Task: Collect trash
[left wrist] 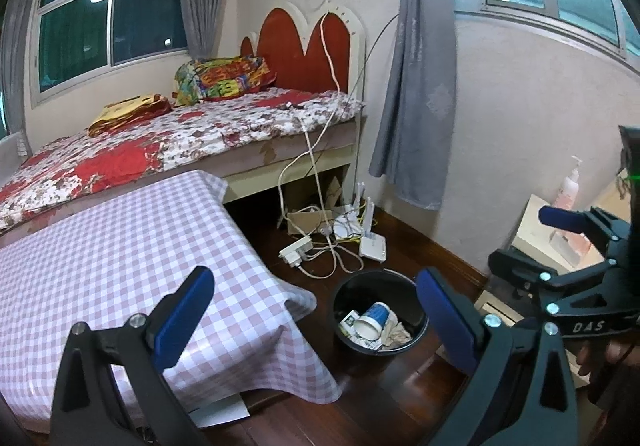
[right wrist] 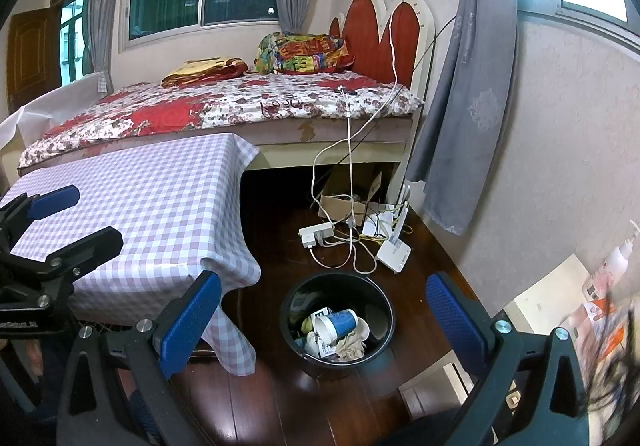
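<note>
Right wrist view shows the black bin (right wrist: 338, 320), holding a paper cup (right wrist: 338, 324) and scraps, on the floor directly ahead between the right gripper's (right wrist: 320, 322) spread, empty fingers, the nearer tool.

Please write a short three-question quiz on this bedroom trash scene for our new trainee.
1. True or false: the black bin stands on the checkered table.
2. Which cup lies in the bin? A) a red mug B) a blue and white paper cup C) a clear glass
3. Fill in: both the left gripper and the right gripper have their jaws ____ and hold nothing.

Key
1. False: it stands on the wooden floor, beside the table.
2. B
3. open
</note>
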The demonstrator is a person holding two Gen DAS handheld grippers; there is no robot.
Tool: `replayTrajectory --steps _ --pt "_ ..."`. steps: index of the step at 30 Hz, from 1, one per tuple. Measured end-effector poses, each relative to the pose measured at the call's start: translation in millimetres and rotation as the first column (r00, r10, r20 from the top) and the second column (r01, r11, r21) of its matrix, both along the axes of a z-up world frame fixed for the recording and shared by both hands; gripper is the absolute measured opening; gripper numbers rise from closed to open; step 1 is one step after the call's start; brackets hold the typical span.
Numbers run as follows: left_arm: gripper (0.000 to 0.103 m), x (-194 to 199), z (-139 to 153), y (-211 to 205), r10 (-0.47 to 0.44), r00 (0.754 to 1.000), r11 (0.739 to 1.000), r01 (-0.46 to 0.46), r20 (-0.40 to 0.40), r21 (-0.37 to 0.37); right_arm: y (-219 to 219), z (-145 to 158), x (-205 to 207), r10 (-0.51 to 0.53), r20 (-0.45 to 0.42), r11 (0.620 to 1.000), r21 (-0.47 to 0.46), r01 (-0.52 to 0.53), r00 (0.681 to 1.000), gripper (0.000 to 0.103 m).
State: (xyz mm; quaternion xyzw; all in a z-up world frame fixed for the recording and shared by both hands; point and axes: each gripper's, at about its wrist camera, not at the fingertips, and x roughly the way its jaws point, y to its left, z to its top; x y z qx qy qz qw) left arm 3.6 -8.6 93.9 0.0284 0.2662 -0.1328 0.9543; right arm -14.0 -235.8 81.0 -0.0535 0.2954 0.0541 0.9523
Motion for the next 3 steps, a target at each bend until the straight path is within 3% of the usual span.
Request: replayTrajectory --steps 3 --pt "0.102 0.1 0.9 0.5 0.007 1.000 1.000 -0.007 0.002 -0.002 -1.8 -0.1 0.2 -0.001 0.000 1.000 0.001 0.001 1.000 0.103"
